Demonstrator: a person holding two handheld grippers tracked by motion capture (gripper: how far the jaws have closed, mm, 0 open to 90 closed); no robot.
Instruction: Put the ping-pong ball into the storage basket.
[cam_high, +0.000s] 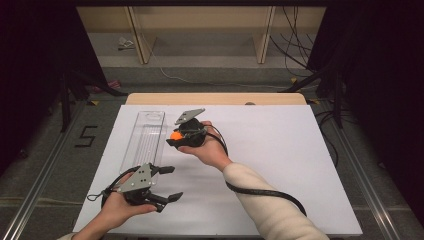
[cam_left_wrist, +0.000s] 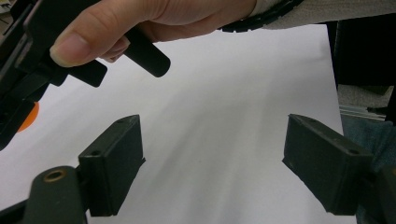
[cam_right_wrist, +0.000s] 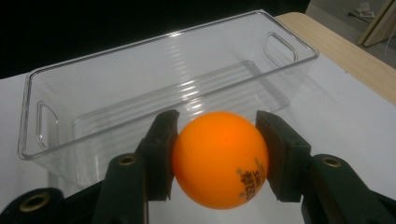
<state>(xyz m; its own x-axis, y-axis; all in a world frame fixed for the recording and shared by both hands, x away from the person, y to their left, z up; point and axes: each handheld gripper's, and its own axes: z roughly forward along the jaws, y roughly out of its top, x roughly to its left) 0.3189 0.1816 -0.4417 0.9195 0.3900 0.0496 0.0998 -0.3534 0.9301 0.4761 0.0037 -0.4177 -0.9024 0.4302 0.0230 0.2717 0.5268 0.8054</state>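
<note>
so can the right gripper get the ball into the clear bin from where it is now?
Probably yes. The right gripper is clamped on the orange ball, right beside the clear bin; the bin is open-topped, with nothing between them. The left gripper sits clear, nearer the person.

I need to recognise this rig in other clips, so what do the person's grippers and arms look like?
Each hand holds a black gripper: left gripper, right gripper. Each has two blocky black jaws on arms with brass-coloured rivets and carries a grey three-cornered plate with small holes on top. A thick black ribbed cable trails from the right one. The right arm wears a cream sleeve.
</note>
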